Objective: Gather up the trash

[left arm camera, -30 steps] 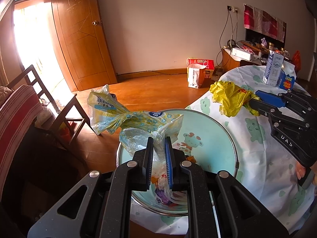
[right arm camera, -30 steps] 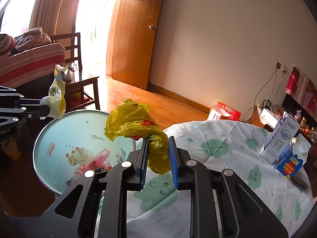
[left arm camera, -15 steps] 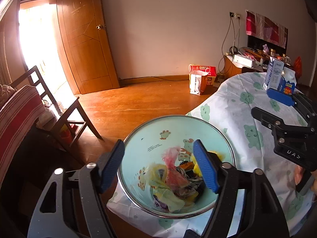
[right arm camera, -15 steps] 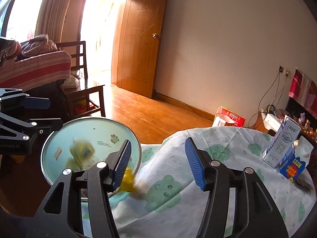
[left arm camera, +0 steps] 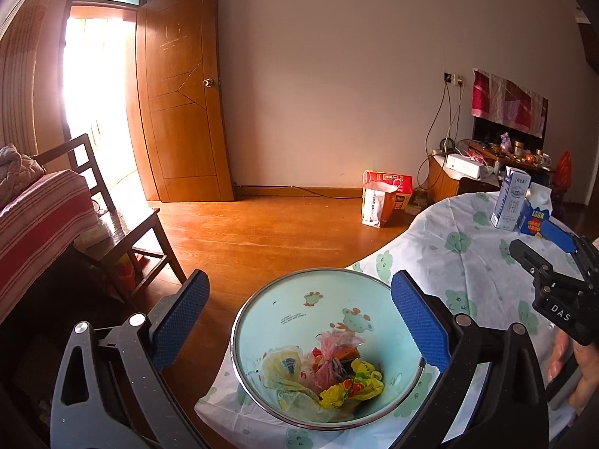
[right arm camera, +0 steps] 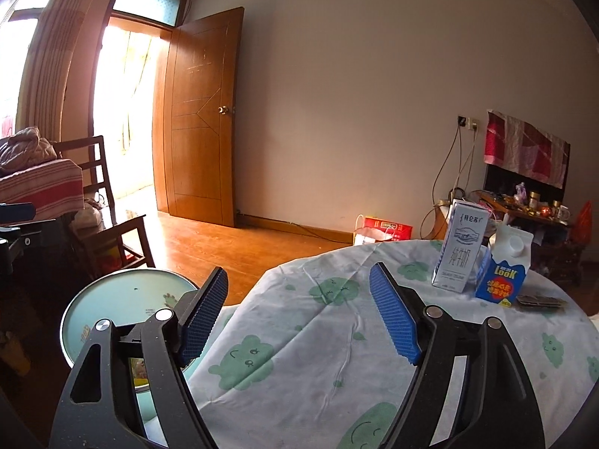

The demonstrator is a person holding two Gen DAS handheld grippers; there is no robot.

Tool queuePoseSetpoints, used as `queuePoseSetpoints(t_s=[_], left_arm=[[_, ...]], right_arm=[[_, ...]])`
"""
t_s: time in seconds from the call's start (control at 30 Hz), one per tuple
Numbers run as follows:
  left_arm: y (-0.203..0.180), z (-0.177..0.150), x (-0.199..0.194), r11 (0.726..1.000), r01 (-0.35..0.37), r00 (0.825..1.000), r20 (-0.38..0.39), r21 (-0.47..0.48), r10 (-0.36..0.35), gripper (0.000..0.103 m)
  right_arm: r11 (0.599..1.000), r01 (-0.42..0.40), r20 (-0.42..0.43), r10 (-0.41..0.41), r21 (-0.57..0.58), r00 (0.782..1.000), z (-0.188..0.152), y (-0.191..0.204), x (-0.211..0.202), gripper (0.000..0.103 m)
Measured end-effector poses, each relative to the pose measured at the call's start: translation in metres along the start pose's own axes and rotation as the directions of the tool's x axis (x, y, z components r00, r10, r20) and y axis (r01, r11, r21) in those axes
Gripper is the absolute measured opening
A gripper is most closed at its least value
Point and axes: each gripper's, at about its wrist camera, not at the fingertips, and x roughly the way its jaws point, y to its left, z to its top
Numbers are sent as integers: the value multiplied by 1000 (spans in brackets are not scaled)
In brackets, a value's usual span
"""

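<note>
Now | trash: crumpled bags lay in the basin at the table's near edge | left gripper: jaws opening, nothing between, above basin | right gripper: jaws opening, empty, over the cloth | step: drop done, judged | next: cartons at far edge, if trash, need reaching.

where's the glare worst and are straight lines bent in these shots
Left wrist view: the open doorway is blown out white, the door edge bows, corners go dark. Right wrist view: same burnt-out doorway, curtain washed out, table rim curves; both otherwise sharp.
</note>
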Motion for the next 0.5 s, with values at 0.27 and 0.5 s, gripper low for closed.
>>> queuePoseSetpoints(t_s=[0.27,0.5], left_arm=[[-2,3,-4,1000,-1,1000,13,4,1,97],[-2,2,-3,1000,-4,1000,9,4,4,97]], right_arm=[[1000,17,7,-17,11,1000,-2,-9,-3,77],[1000,14,3,-15,22,1000,-2,-12,-3,77]])
